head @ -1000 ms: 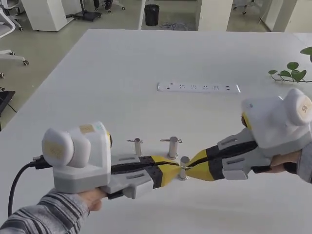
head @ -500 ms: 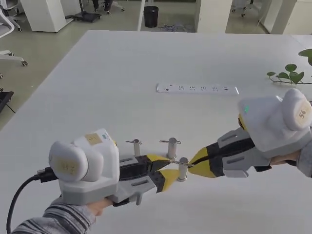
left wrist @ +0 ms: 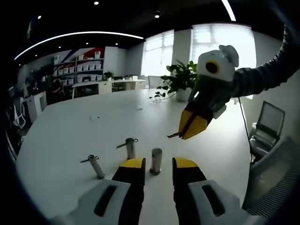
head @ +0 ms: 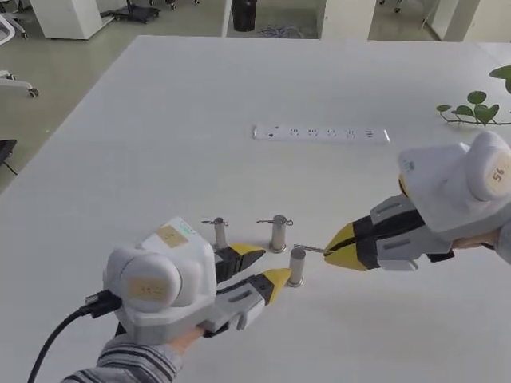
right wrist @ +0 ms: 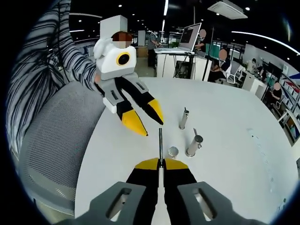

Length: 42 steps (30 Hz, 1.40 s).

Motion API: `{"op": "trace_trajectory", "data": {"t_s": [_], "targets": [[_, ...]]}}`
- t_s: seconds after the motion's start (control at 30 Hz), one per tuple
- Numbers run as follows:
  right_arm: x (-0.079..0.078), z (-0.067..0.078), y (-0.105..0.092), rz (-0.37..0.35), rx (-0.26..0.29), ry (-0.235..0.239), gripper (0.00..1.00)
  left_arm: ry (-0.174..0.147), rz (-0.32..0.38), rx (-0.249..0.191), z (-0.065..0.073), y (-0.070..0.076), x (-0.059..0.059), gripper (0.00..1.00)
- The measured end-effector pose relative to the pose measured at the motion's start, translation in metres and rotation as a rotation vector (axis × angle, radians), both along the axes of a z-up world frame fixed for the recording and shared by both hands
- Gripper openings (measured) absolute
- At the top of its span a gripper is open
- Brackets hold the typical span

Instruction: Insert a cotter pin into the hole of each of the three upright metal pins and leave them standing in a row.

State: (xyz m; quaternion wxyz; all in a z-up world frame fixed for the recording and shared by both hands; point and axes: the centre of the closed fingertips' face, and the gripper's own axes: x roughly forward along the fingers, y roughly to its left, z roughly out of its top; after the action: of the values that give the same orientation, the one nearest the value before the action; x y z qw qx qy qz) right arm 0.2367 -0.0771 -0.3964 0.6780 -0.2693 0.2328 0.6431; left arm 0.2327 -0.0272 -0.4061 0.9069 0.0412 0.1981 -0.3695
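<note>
Three upright metal pins stand on the white table (head: 160, 144). The left pin (head: 219, 232) and the middle pin (head: 278, 233) each carry a cotter pin through the top. The front pin (head: 297, 266) (left wrist: 156, 161) (right wrist: 173, 151) has none. My left gripper (head: 257, 267) (left wrist: 158, 164) is open, its yellow jaws on either side of the front pin without touching it. My right gripper (head: 329, 250) (right wrist: 160, 163) is shut on a cotter pin (head: 310, 249) (right wrist: 160, 140). The cotter pin's free end hangs just above and beside the front pin's top.
A white power strip (head: 319, 133) lies further back on the table. A green plant (head: 471, 112) trails in at the right edge. The table's left edge (head: 72, 128) drops to an office floor. Bare table surrounds the pins.
My left gripper has opened, let go of the front pin and drawn back towards me. My right gripper has pulled a little to the right with the cotter pin.
</note>
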Motion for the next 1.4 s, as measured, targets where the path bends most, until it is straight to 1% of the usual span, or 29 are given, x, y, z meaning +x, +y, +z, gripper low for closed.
{"op": "trace_trajectory", "data": {"t_s": [0.07, 0.1, 0.2, 0.37, 0.43, 0.47, 0.5, 0.53, 0.6, 0.67, 0.83, 0.9, 0.97, 1.07, 1.27, 1.4], "targets": [[0.004, -0.003, -0.004, -0.002, -0.011, -0.004, 0.0, -0.004, -0.003, 0.02, -0.005, -0.003, 0.001, 0.17], [0.005, -0.004, -0.005, -0.001, -0.017, -0.005, 0.0, -0.004, 0.008, 0.029, -0.008, -0.003, 0.002, 0.19], [0.011, -0.012, -0.011, 0.008, -0.052, -0.018, 0.0, 0.001, 0.018, 0.028, -0.014, -0.007, 0.006, 0.19], [0.016, -0.021, -0.016, 0.017, -0.086, -0.024, 0.0, 0.001, 0.021, 0.043, -0.022, -0.017, 0.013, 0.19], [0.017, -0.025, -0.017, 0.025, -0.097, -0.021, 0.0, 0.012, 0.023, 0.05, -0.026, -0.019, 0.015, 0.19], [0.018, -0.028, -0.018, 0.031, -0.107, -0.022, 0.0, 0.013, 0.031, 0.061, -0.029, -0.02, 0.017, 0.18], [0.018, -0.03, -0.019, 0.037, -0.115, -0.021, 0.0, 0.013, 0.036, 0.085, -0.033, -0.019, 0.019, 0.19], [0.019, -0.031, -0.02, 0.041, -0.121, -0.021, 0.0, 0.017, 0.039, 0.097, -0.036, -0.019, 0.02, 0.19], [0.02, -0.035, -0.02, 0.048, -0.134, -0.022, 0.0, 0.024, 0.044, 0.092, -0.039, -0.021, 0.023, 0.2], [0.022, -0.039, -0.021, 0.053, -0.144, -0.023, 0.0, 0.029, 0.045, 0.101, -0.043, -0.022, 0.025, 0.19], [0.027, -0.046, -0.02, 0.069, -0.162, -0.028, 0.0, 0.044, 0.042, 0.106, -0.049, -0.026, 0.028, 0.2], [0.027, -0.046, -0.019, 0.07, -0.16, -0.025, 0.0, 0.039, 0.044, 0.113, -0.05, -0.028, 0.03, 0.2], [0.028, -0.049, -0.019, 0.079, -0.168, -0.027, 0.0, 0.047, 0.047, 0.109, -0.052, -0.03, 0.033, 0.2], [0.028, -0.052, -0.02, 0.087, -0.177, -0.025, 0.0, 0.05, 0.048, 0.124, -0.056, -0.032, 0.036, 0.19], [0.03, -0.052, -0.019, 0.089, -0.173, -0.022, 0.0, 0.066, 0.054, 0.134, -0.061, -0.032, 0.037, 0.16], [0.03, -0.05, -0.016, 0.094, -0.164, -0.026, 0.0, 0.07, 0.056, 0.131, -0.062, -0.034, 0.039, 0.14]]}}
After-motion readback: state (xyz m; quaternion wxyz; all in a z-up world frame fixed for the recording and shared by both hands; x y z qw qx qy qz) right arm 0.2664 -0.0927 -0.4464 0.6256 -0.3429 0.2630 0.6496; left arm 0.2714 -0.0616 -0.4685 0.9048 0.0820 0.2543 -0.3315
